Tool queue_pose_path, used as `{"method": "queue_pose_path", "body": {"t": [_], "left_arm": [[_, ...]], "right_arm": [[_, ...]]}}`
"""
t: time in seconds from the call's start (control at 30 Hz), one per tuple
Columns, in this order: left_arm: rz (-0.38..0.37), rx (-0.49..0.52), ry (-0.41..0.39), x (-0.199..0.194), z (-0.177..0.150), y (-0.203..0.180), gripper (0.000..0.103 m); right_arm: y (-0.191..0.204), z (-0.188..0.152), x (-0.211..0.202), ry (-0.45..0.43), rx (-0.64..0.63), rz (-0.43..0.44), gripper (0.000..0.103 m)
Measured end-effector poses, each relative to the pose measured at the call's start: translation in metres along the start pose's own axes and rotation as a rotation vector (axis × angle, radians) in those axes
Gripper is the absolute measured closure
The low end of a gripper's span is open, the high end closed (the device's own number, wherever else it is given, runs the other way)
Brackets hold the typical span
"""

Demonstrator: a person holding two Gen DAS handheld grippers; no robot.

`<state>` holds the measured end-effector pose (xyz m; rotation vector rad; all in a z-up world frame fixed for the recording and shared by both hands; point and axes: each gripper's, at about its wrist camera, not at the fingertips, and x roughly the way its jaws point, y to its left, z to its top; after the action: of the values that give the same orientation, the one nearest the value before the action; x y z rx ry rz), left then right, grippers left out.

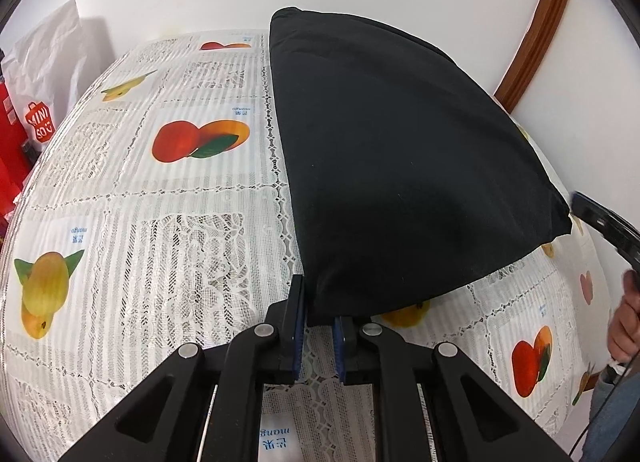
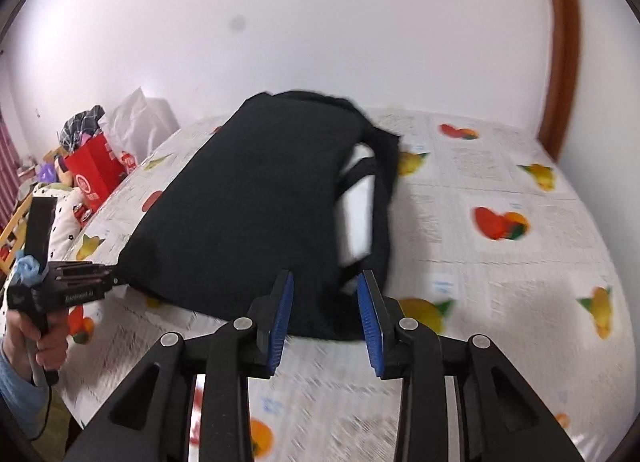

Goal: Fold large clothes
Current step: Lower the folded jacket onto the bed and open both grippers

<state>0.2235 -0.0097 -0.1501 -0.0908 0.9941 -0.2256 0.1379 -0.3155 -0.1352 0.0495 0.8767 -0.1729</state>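
The left gripper point(image 1: 318, 326) fills the bottom of its own view, its blue-padded jaws nearly closed on the near corner of the black garment point(image 1: 400, 165). The cloth bunches between the pads and hangs just off the surface point(image 1: 160, 246), which is covered by a white lace cloth printed with fruit.

In the right wrist view, the right gripper point(image 2: 326, 314) stands partly open with nothing pinched. The garment's near edge lies below and between the blue pads point(image 2: 282, 314), apart from both.

The garment point(image 2: 256, 205) lies folded along the middle of the surface, running from the near edge toward the far edge by the white wall point(image 2: 320, 21). Its left side forms a straight folded line. On its right side a loose strip of cloth arches up and shows the surface cloth through the gap; this part is blurred.

From the right view, the left gripper point(image 2: 116, 282) shows at the surface's near left corner, closed on the garment's corner, with a hand point(image 2: 40, 342) around its handle. From the left view, part of the right gripper point(image 1: 592, 213) sits at the right edge beside the garment's other near corner, a hand point(image 1: 626, 326) below it.

A white paper bag point(image 1: 44, 73) and a red bag point(image 2: 96, 169) stand past the surface's left edge. A brown wooden frame point(image 2: 564, 41) runs up the wall at the right.
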Motion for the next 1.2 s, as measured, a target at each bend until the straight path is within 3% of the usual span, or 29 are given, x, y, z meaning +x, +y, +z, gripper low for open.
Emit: {"method": "queue_pose_path", "body": {"t": [0.17,0.23,0.27,0.37,0.5,0.7,0.77,0.83,0.87,1.03,1.2], "left_arm": [[-0.006,-0.014,-0.007,0.000,0.000,0.001,0.091],[0.000,-0.009,-0.007,0.001,0.000,0.000,0.091],[0.003,-0.008,-0.006,0.001,0.000,0.000,0.091],[0.005,-0.005,-0.007,0.001,0.000,-0.001,0.091],[0.011,0.001,-0.011,0.000,-0.001,-0.001,0.090],[-0.024,0.002,0.008,-0.013,-0.009,0.004,0.090],[-0.037,0.011,-0.016,-0.025,-0.013,0.006,0.084],[-0.049,0.009,-0.055,-0.039,-0.015,0.007,0.069],[-0.052,0.009,-0.070,-0.043,-0.016,0.007,0.067],[-0.054,0.002,-0.116,-0.052,-0.004,0.006,0.066],[-0.043,-0.008,-0.116,-0.038,0.013,0.004,0.066]], "right_arm": [[-0.013,0.016,0.043,0.065,0.147,-0.015,0.077],[-0.017,0.019,0.049,0.074,0.175,0.020,0.098],[-0.018,0.021,0.047,0.063,0.165,0.052,0.102],[-0.027,0.021,0.025,-0.040,0.175,0.112,0.102],[-0.027,0.016,0.035,0.003,0.187,0.071,0.102],[-0.020,0.019,0.026,-0.025,0.176,0.046,0.098],[-0.018,0.023,0.026,-0.027,0.164,0.049,0.097],[-0.016,0.025,0.030,-0.016,0.159,0.049,0.095],[-0.015,0.026,0.033,-0.010,0.158,0.047,0.095],[-0.013,0.026,0.046,0.013,0.164,-0.001,0.097],[-0.016,0.027,0.029,-0.044,0.152,-0.028,0.098]]}}
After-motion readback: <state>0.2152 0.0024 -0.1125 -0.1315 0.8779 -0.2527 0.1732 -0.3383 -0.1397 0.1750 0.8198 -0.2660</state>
